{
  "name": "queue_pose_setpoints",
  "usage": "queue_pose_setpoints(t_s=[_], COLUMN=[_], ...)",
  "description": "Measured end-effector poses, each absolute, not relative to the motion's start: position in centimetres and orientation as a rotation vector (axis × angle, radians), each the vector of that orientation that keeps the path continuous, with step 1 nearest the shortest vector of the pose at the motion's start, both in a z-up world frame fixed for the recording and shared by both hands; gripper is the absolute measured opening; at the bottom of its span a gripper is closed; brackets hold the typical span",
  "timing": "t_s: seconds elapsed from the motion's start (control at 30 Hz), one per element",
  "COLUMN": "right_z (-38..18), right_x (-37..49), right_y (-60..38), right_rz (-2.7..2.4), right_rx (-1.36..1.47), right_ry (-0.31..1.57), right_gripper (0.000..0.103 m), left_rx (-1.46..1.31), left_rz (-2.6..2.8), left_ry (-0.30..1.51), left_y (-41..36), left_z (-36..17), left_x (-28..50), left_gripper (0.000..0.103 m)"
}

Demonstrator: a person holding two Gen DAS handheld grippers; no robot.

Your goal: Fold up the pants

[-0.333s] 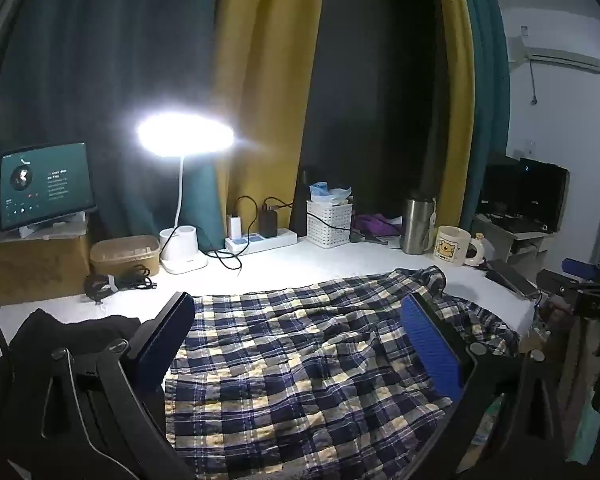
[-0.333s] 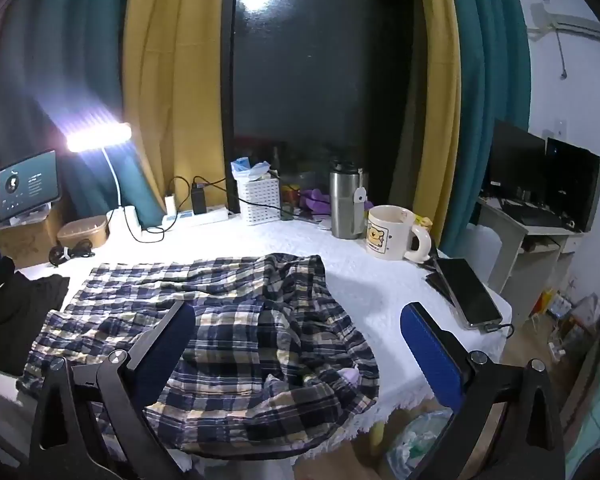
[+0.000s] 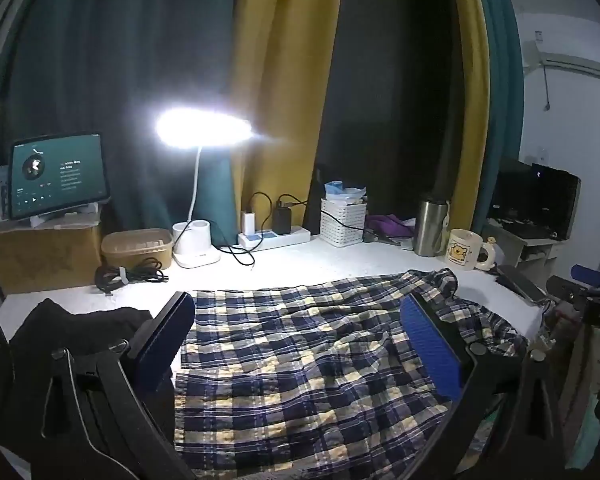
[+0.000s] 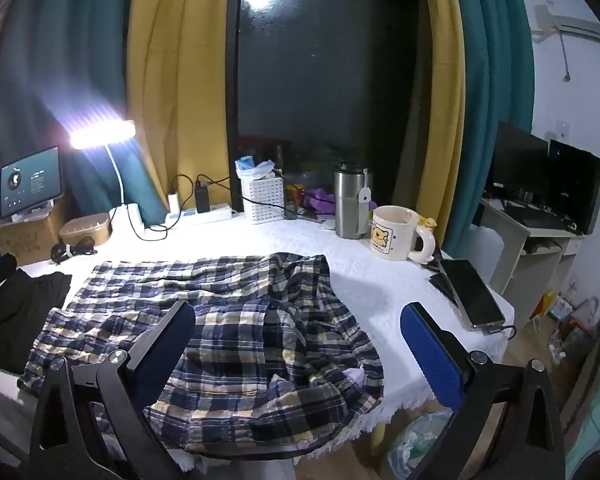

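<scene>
Looks like we're at the very start: both claws, left and right, hang wide open and empty over the pants lying rumpled on the table, so next move's probably grabbing an edge.

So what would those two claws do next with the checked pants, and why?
Probably lower both and pinch the cloth. The left gripper and right gripper stand wide open above the plaid pants, holding nothing, and the pants lie rumpled and unfolded on the white table cover, bunched toward the right end.
</scene>
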State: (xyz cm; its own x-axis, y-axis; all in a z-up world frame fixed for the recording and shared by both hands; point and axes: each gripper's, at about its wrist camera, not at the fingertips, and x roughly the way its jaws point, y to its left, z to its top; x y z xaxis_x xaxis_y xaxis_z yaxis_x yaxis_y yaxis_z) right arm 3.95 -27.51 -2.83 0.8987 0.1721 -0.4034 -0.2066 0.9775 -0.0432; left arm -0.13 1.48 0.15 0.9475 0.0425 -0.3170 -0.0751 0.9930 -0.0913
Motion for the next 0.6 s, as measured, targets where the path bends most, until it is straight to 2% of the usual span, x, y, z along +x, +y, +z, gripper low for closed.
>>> queue_pose_setpoints(t_s=[0.6], right_z=[-2.61], right_x=[3.86], right_y=[-27.63], right_rz=[0.207], right_rx=[-0.088], right_ry=[0.408], right_gripper=[0.103], left_rx=[-0.095], left_rz=[0.112], left_ry=[0.301], left_y=[1.61], left_z=[0.46], left_x=[-0.73], left_gripper=[0.102])
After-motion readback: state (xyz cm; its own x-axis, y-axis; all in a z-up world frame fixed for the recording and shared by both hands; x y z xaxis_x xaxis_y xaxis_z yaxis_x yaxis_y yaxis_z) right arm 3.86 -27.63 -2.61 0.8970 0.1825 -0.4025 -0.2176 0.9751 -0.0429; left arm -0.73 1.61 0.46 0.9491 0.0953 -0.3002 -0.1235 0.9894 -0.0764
